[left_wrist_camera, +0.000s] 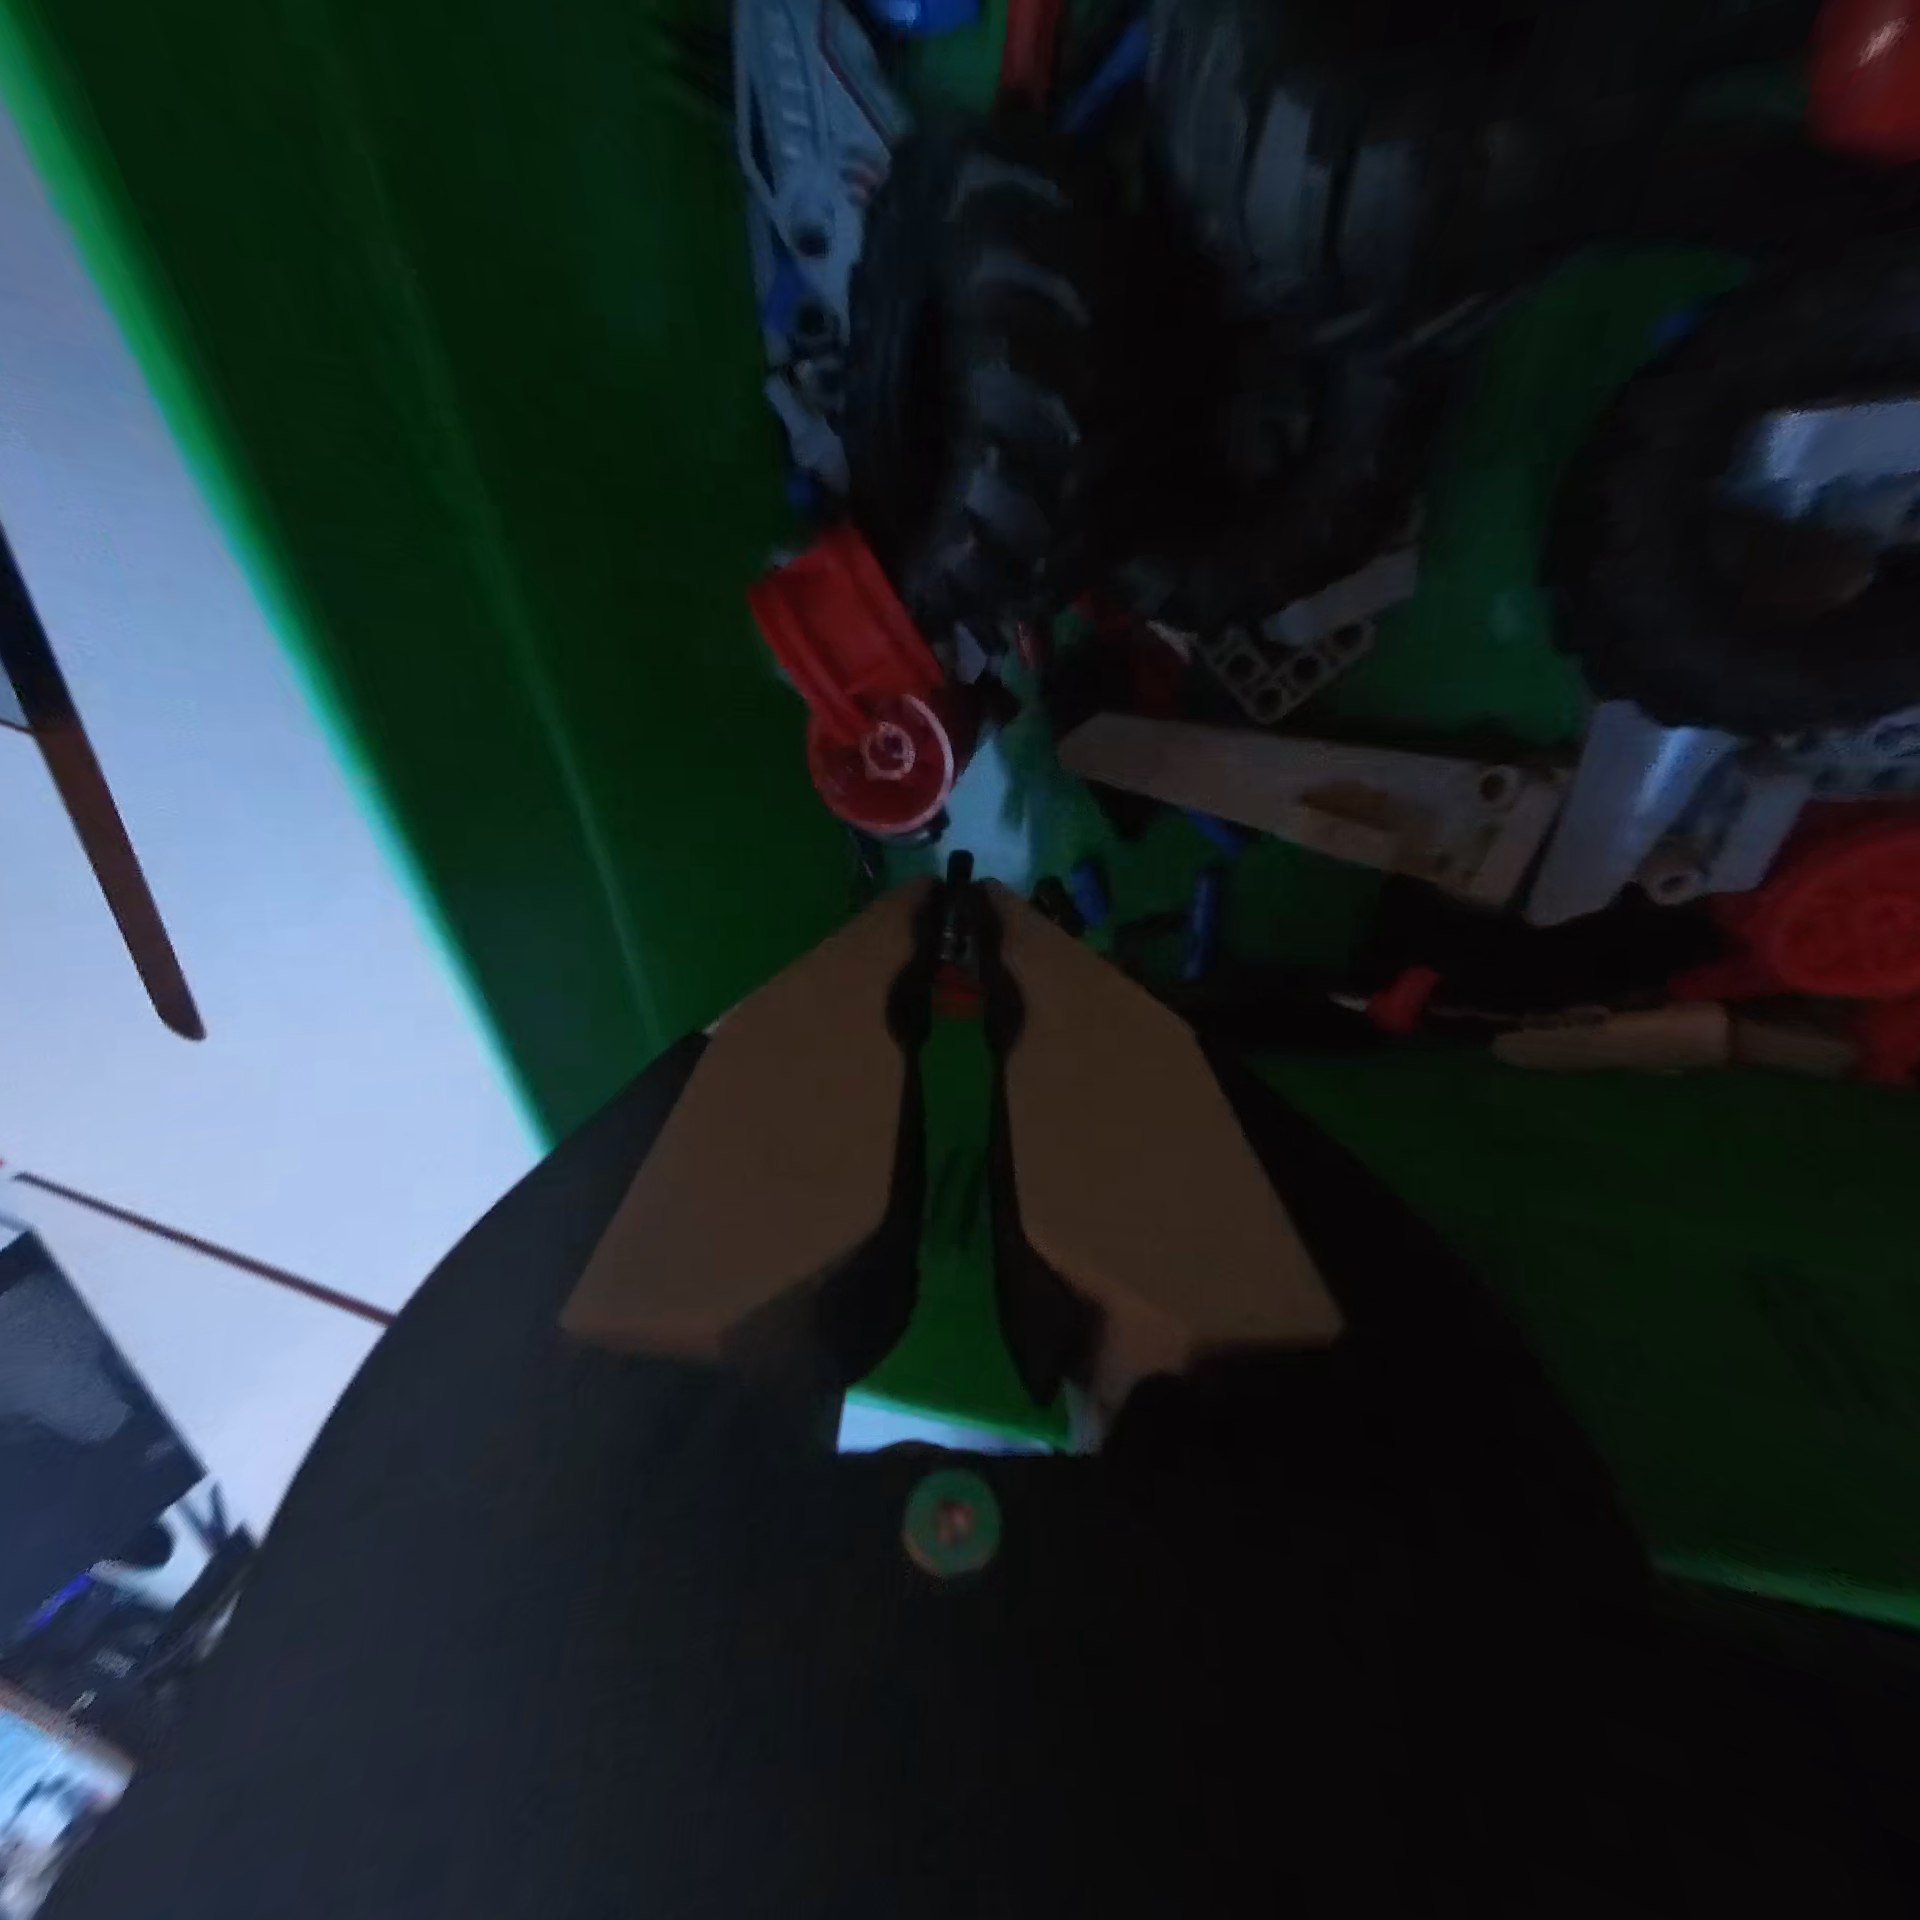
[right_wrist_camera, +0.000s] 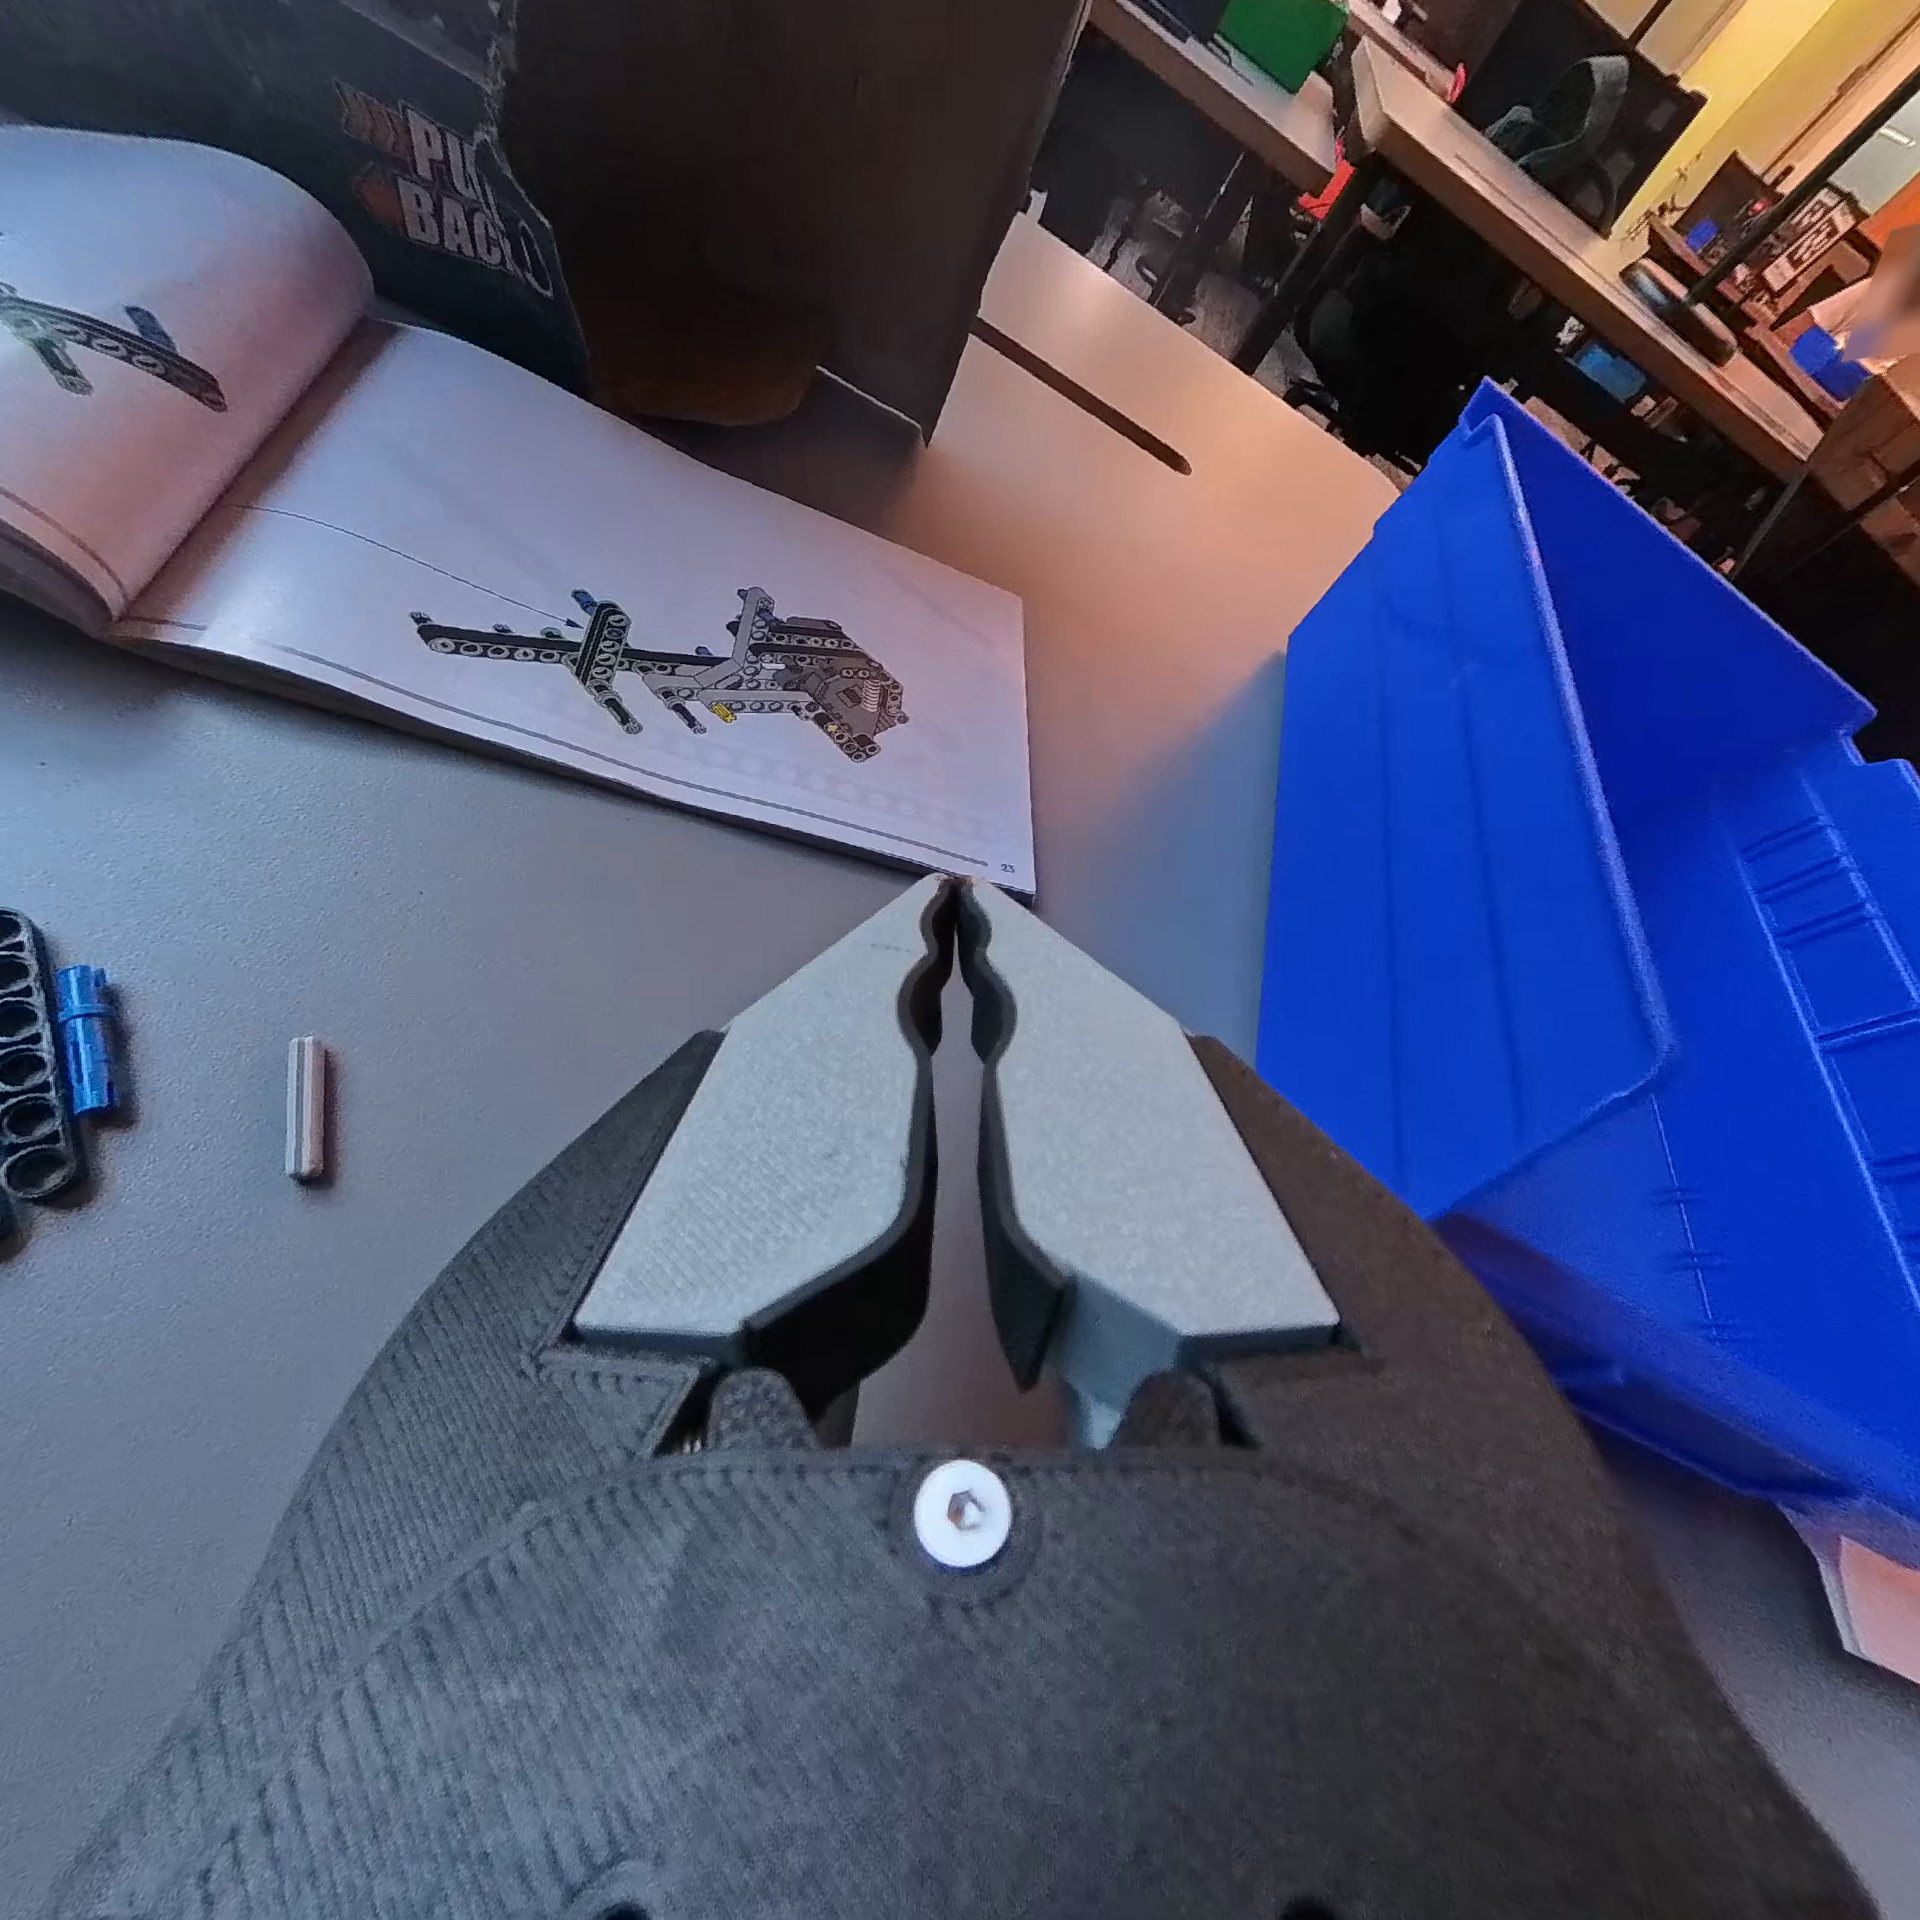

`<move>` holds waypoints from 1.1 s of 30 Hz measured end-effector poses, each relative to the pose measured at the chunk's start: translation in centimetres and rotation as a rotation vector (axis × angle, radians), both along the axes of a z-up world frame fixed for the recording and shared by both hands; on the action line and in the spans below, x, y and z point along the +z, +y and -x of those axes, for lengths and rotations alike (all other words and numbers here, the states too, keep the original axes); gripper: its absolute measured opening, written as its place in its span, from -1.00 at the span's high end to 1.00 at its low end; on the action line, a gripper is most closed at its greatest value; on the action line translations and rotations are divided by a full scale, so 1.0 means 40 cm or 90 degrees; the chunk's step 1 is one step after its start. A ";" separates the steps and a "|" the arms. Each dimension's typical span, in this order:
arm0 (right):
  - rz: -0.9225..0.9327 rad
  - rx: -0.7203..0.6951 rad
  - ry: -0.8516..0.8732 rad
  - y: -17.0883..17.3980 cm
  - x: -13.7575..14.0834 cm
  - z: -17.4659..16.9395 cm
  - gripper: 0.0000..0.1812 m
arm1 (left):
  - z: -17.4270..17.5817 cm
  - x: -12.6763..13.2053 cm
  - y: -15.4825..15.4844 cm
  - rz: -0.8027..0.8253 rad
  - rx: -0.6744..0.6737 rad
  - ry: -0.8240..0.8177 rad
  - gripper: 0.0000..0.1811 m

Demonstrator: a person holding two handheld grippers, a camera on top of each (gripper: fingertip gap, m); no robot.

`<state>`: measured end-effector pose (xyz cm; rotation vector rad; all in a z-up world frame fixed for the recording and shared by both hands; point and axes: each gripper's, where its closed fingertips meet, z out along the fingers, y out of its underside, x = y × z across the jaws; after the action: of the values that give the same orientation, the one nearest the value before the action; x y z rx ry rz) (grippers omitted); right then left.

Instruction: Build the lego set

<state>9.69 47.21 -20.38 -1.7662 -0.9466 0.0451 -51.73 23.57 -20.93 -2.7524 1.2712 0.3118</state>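
My left gripper (left_wrist_camera: 958, 902) is inside a green bin (left_wrist_camera: 499, 520) and is shut on a small black pin (left_wrist_camera: 960, 883) that sticks out past the fingertips. Loose lego parts lie just ahead: a red piece with a round end (left_wrist_camera: 862, 717), black tyres (left_wrist_camera: 987, 395), a white panel (left_wrist_camera: 1320, 800) and grey beams (left_wrist_camera: 1288, 655). The view is dark and blurred. My right gripper (right_wrist_camera: 956, 896) is shut and empty above the grey table (right_wrist_camera: 416, 1039), its tips near the corner of the open instruction booklet (right_wrist_camera: 623, 665). A black beam (right_wrist_camera: 31, 1049), a blue pin (right_wrist_camera: 88, 1049) and a grey axle (right_wrist_camera: 307, 1107) lie at left.
A blue bin (right_wrist_camera: 1558, 935) stands right of my right gripper. The dark lego box (right_wrist_camera: 447, 156) and a brown bag-like thing (right_wrist_camera: 748, 187) stand behind the booklet. Other desks and chairs are far back. The green bin's wall rises left of my left gripper. My right fingertips sit around 65 cm from my left ones. The grey axle (right_wrist_camera: 307, 1107) is about 11 cm from my right fingertips and 60 cm from my left.
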 end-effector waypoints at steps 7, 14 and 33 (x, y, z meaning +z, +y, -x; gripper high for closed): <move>-0.011 0.005 0.023 -0.005 0.018 0.001 1.00 | -0.070 0.163 0.076 -0.173 0.043 -0.191 0.98; -0.023 0.037 0.062 -0.024 0.044 0.026 1.00 | -0.203 0.385 0.121 -0.388 0.084 -0.377 0.97; 0.137 0.625 0.439 -0.623 0.439 0.496 0.93 | -0.865 0.525 -0.105 -0.385 0.024 -0.893 0.98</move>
<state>-10.15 22.29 -2.84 -1.1514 -1.1977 1.3254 -17.11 19.36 0.07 -1.6872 0.5409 -0.9118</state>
